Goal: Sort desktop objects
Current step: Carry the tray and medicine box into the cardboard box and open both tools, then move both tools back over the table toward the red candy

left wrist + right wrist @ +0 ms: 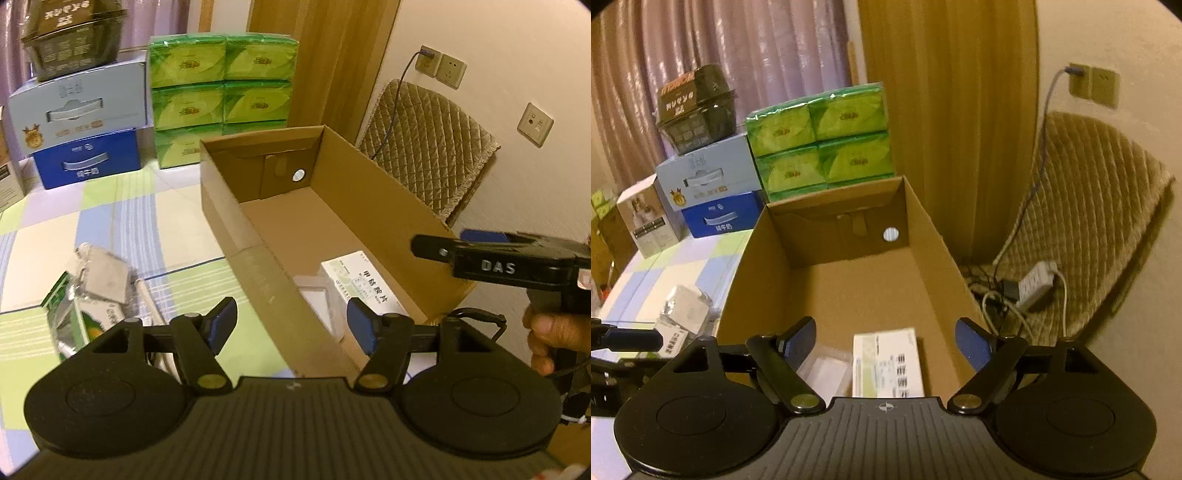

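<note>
Both grippers, left [291, 325] and right [884, 343], are spread and empty. The packet [75, 317] looks light, crinkly and slippery; pinch its edge.

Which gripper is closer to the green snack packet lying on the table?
Left. The left gripper is beside the green snack packet; the right gripper hangs over the cardboard box.

One open brown cardboard box [849, 280] at frame centre holds two items: one white printed medicine carton [886, 363] and one small clear plastic case [827, 369]. Upper left, eight green tissue packs [221, 88] show in the left wrist view, beside two handled cartons, one pale blue [77, 107] and one dark blue [86, 158]. Lower left on the desk [110, 221] lie one silver foil packet [103, 277] and one green printed packet [70, 317].
</note>
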Demonstrator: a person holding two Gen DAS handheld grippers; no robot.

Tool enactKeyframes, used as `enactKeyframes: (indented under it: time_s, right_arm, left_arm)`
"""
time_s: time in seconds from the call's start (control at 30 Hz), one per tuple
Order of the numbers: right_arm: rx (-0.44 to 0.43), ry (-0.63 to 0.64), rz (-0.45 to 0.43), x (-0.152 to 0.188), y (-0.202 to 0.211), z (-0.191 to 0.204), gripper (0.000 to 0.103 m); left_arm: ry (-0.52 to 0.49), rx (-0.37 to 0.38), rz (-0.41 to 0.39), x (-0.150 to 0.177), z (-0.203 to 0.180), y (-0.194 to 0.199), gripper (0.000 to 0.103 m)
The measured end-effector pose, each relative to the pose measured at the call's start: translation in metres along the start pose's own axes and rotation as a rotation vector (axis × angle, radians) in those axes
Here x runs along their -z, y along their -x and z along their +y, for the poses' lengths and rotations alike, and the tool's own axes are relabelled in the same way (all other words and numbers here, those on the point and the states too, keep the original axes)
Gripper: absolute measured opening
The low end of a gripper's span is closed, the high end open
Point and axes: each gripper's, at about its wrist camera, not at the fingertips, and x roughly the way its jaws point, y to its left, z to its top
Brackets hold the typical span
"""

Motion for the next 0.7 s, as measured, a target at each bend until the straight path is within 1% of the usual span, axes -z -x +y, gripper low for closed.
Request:
enactKeyframes:
  time_s: [0.2,0.3,0.37,0.5,0.6,0.63,0.7]
  right_arm:
    - [-0.007,-0.036,0.019,0.017,0.023,0.008,0.086]
    - [-0.007,-0.031,0.022,0.025,0.035,0.018,0.091]
    - [-0.011,-0.027,0.027,0.029,0.041,0.026,0.096]
    - [-0.029,-0.005,0.033,0.037,0.052,0.043,0.100]
    - [-0.039,0.008,0.033,0.042,0.059,0.055,0.101]
    - [-0.046,0.009,0.037,0.044,0.062,0.058,0.101]
    - [-0.063,0.020,0.048,0.047,0.067,0.067,0.101]
  left_arm:
    - [0.018,-0.021,-0.005,0.020,0.008,0.022,0.066]
    - [0.036,-0.030,-0.003,0.030,0.013,0.033,0.069]
    - [0.052,-0.042,0.000,0.037,0.016,0.040,0.080]
    - [0.061,-0.060,-0.002,0.048,0.020,0.055,0.087]
    - [0.072,-0.077,-0.007,0.056,0.025,0.066,0.096]
    - [0.069,-0.087,-0.009,0.059,0.027,0.070,0.099]
    - [0.047,-0.119,-0.009,0.065,0.030,0.078,0.102]
